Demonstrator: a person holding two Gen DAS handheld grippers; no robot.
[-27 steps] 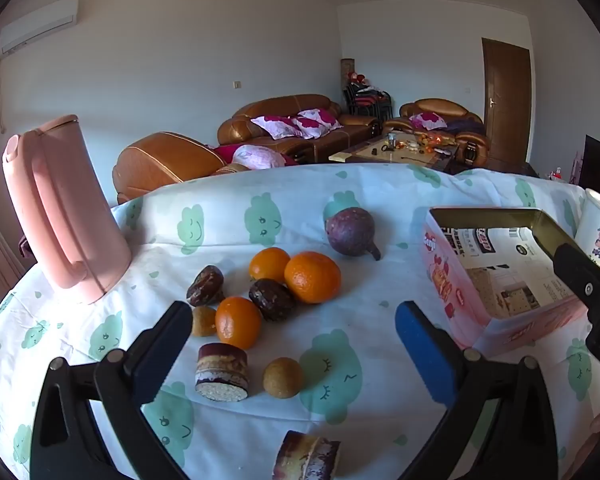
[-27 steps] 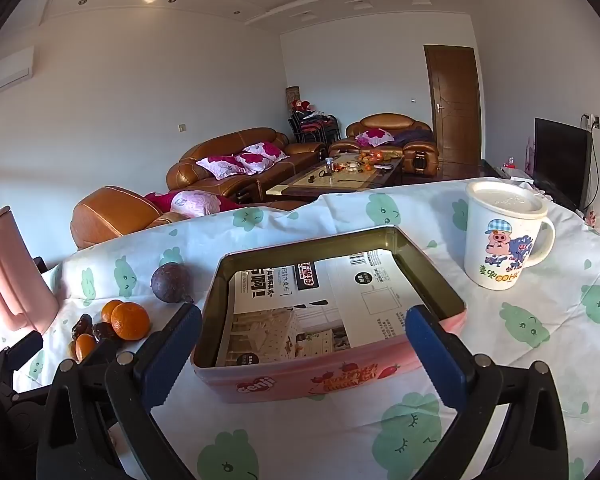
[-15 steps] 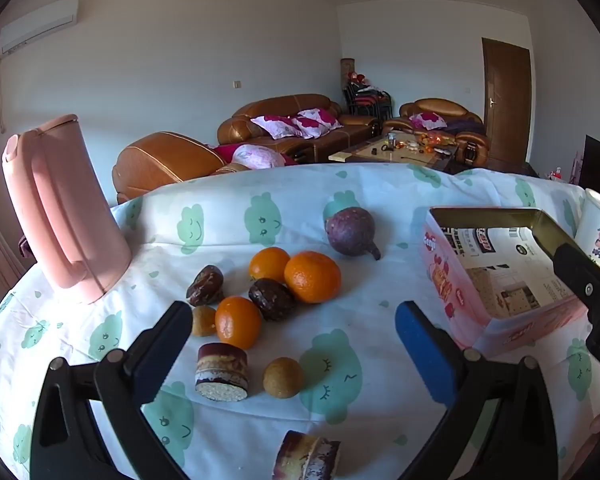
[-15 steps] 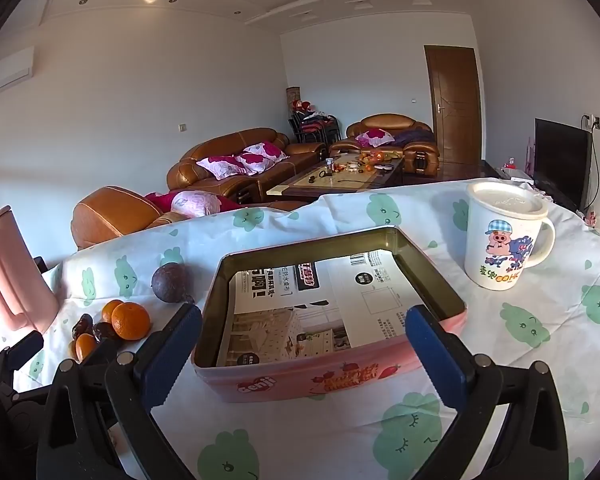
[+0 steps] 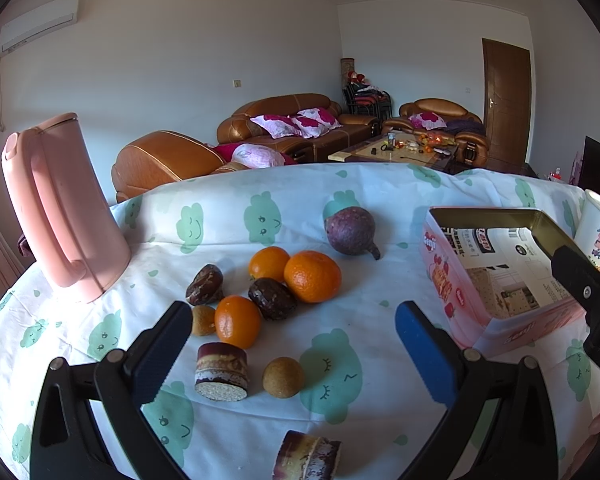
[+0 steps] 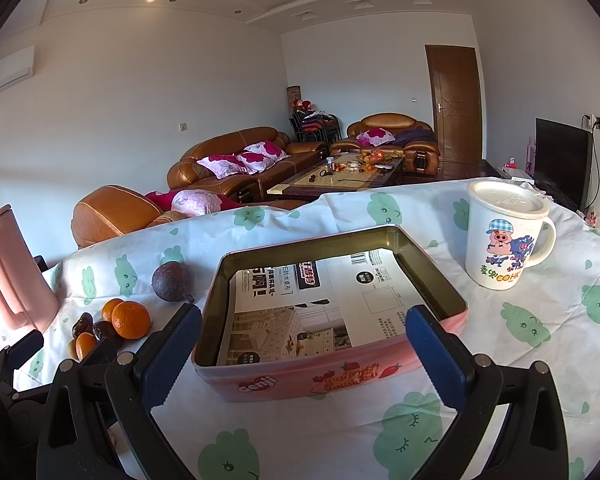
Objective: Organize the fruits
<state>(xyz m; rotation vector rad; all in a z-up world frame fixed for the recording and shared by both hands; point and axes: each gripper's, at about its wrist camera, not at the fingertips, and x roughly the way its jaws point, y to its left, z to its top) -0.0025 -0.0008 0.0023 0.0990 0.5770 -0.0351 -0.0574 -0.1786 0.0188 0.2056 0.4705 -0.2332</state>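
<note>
Three oranges lie clustered on the cloth: a large one (image 5: pixel 312 276), a far one (image 5: pixel 268 262) and a near one (image 5: pixel 237 321). A purple passion fruit (image 5: pixel 351 230) sits behind them. Dark dates (image 5: pixel 205 279), small brown balls (image 5: pixel 283 377) and cake-roll slices (image 5: pixel 221 371) lie among them. My left gripper (image 5: pixel 292 344) hovers open just in front of this cluster, holding nothing. My right gripper (image 6: pixel 302 344) stands open before the pink tin box (image 6: pixel 332 376), which is lined with printed paper and holds no fruit. The same fruit cluster (image 6: pixel 130 319) shows at the left of the right wrist view.
A pink jug (image 5: pixel 60 208) stands at the table's left. A lidded white cartoon mug (image 6: pixel 504 236) stands right of the tin. The tablecloth (image 5: pixel 340 368) is white with green cloud faces. Sofas and a coffee table lie beyond the far edge.
</note>
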